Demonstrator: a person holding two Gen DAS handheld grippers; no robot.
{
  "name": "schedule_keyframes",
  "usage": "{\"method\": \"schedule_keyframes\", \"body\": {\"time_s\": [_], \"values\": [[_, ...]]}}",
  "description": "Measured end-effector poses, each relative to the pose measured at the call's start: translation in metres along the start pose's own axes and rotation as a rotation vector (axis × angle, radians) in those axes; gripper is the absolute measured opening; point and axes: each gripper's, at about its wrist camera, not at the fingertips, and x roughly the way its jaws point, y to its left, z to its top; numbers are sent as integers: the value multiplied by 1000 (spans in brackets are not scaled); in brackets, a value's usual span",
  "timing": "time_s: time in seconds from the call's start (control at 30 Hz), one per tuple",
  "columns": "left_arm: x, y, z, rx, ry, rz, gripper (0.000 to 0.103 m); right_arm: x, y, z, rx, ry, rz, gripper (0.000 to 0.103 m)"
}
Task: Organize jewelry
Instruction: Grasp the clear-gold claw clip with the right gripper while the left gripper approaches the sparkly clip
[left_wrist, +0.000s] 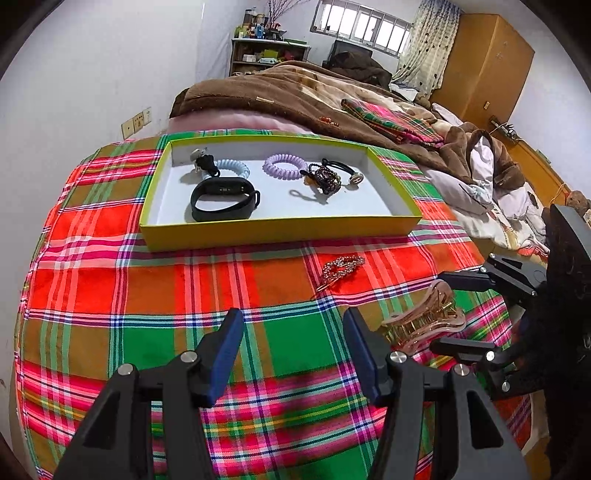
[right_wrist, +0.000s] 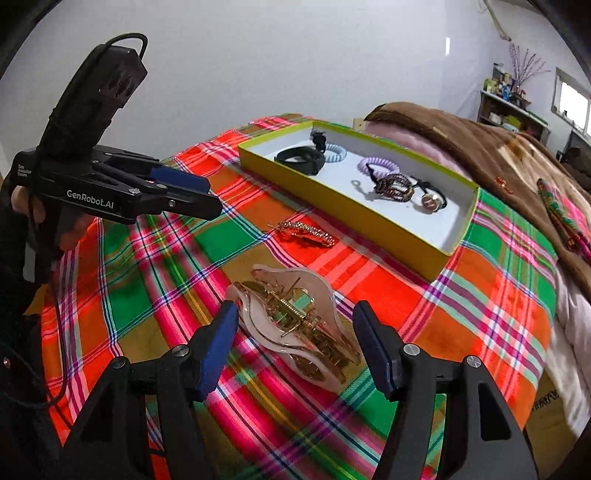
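A yellow-rimmed white tray on the plaid cloth holds a black wristband, a blue coil tie, a purple coil tie, a beaded bracelet and black elastics. A rhinestone clip lies in front of the tray. A clear pink claw clip with gold teeth lies between the open fingers of my right gripper, not gripped. My left gripper is open and empty.
The plaid cloth covers a bed end. A brown blanket and a folded plaid cloth lie behind the tray. Rumpled bedding, a wooden wardrobe and a cluttered shelf stand farther back.
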Motion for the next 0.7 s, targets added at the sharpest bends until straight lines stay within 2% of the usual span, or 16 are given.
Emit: {"method": "schedule_keyframes", "body": {"time_s": [0.27,0.33,0.43,0.7], "values": [[5,2,1,0,10,-4,58,2,6,-8,37,27,5,63],[6,4,0,-3,11,-5,58,1,5,-9,62,26,-2,51],[6,6,1,-2,9,-9,58,-2,4,-12,110,17,-7,40],[5,7,1,4,7,-12,58,-6,7,-16,160,-18,-43,26]]}}
